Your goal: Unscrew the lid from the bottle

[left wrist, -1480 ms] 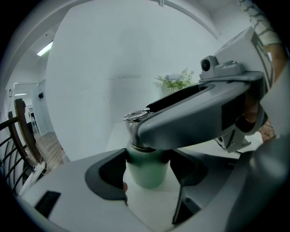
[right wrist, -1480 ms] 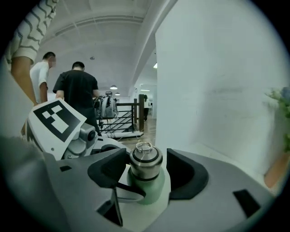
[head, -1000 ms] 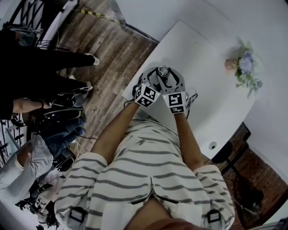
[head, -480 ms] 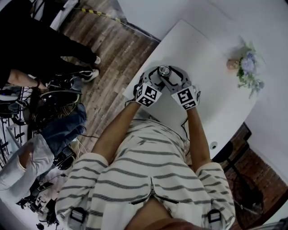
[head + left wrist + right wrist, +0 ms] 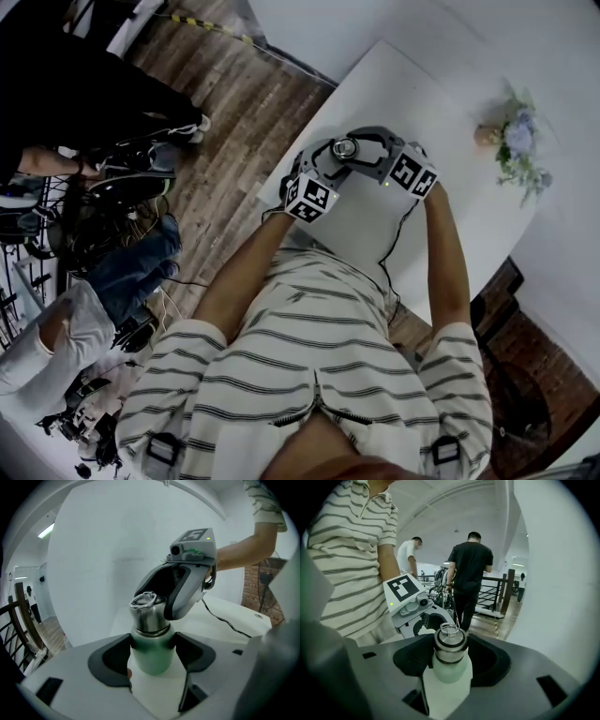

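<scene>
A pale green bottle (image 5: 151, 658) with a steel lid (image 5: 149, 613) stands upright on the white table (image 5: 441, 216). In the head view only the lid (image 5: 344, 148) shows, between both grippers. My left gripper (image 5: 152, 651) is shut on the bottle's green body, one pad on each side. My right gripper (image 5: 451, 651) comes from the opposite side, and its pads clasp the steel lid (image 5: 450, 645) with its wire loop on top. The head view has the left gripper (image 5: 328, 157) left of the lid and the right gripper (image 5: 364, 150) to its right.
A small vase of flowers (image 5: 514, 141) stands at the table's far right. A cable (image 5: 398, 234) trails from the right gripper across the table. The table's left edge drops to a wooden floor (image 5: 234, 112), where people (image 5: 94, 103) stand.
My right gripper has rolled around the lid, its marker cube swinging up and to the right, and the right arm has moved outwards. The left gripper and the bottle stayed in place.
</scene>
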A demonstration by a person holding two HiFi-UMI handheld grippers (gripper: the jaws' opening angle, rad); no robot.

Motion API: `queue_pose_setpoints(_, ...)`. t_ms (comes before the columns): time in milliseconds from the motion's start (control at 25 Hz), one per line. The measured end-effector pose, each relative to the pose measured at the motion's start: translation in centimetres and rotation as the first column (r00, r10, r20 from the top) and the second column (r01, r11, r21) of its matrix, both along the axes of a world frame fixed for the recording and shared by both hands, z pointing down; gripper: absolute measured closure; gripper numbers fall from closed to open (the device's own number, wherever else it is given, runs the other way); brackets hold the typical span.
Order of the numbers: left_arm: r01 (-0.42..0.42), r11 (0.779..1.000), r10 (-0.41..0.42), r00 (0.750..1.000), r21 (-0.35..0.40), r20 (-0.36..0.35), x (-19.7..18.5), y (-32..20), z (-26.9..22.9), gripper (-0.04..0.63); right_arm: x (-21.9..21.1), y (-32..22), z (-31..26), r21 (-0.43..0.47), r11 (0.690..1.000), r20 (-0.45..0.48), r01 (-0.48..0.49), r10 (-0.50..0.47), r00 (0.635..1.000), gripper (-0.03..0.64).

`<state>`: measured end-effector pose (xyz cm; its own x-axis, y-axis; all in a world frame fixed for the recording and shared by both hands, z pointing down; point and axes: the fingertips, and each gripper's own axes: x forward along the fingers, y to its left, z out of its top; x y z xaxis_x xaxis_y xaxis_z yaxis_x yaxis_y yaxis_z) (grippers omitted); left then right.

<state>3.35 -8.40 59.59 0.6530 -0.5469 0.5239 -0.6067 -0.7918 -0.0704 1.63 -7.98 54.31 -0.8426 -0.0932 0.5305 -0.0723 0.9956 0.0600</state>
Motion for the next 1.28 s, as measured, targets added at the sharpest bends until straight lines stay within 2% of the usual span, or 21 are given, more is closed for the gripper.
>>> queue_pose_setpoints(200, -0.001, 1.000, 0.001, 1.000, 0.001, -0.001, 0.0, 0.1, 0.1, 0.296, 0.0, 0.2, 0.1, -0.024, 0.997, -0.026, 0.074, -0.074, 0.997, 0.377)
queue_pose_setpoints(480, -0.002, 1.000, 0.002, 1.000, -0.002, -0.001, 0.0, -0.1, 0.1, 0.296, -0.1, -0.1, 0.1, -0.024, 0.998, -0.030, 0.061, -0.061, 0.998, 0.376)
queue_pose_setpoints(640, 0.001, 1.000, -0.001, 1.000, -0.003, -0.002, 0.0, -0.1, 0.2, 0.296, -0.2, -0.1, -0.1, -0.069, 0.997, 0.005, -0.025, 0.025, 1.000, 0.353)
queue_pose_setpoints(720, 0.001, 1.000, -0.001, 1.000, -0.005, -0.003, 0.0, 0.0, 0.2, 0.296, -0.4, 0.1, -0.4, -0.093, 0.990, 0.051, -0.103, 0.108, 0.993, 0.298)
queue_pose_setpoints(800, -0.001, 1.000, 0.001, 1.000, -0.004, -0.003, -0.1, 0.0, 0.1, 0.296, -0.5, 0.1, -0.6, -0.098, 0.974, 0.090, -0.206, 0.215, 0.973, 0.287)
queue_pose_setpoints(880, 0.000, 1.000, 0.000, 1.000, -0.001, -0.002, -0.1, 0.0, 0.0, 0.296, -0.5, -0.1, -0.6, -0.080, 0.943, 0.107, -0.324, 0.331, 0.937, 0.287)
queue_pose_setpoints(960, 0.000, 1.000, 0.000, 1.000, -0.001, -0.003, -0.1, 0.0, -0.1, 0.296, -0.2, -0.1, -0.5, -0.076, 0.895, 0.118, -0.440, 0.446, 0.887, 0.287)
queue_pose_setpoints(1120, 0.001, 1.000, -0.001, 1.000, -0.003, -0.002, 0.0, -0.2, 0.1, 0.296, 0.1, -0.1, -0.2, -0.147, 0.768, 0.148, -0.624, 0.641, 0.754, 0.298)
queue_pose_setpoints(1200, 0.000, 1.000, 0.000, 1.000, -0.002, -0.003, 0.0, -0.2, 0.1, 0.296, 0.5, -0.3, -0.1, -0.150, 0.696, 0.155, -0.703, 0.718, 0.678, 0.318)
queue_pose_setpoints(1280, 0.001, 1.000, -0.001, 1.000, -0.001, -0.003, 0.0, -0.1, 0.1, 0.296, 0.6, -0.5, -0.1, -0.128, 0.645, 0.158, -0.754, 0.763, 0.626, 0.319)
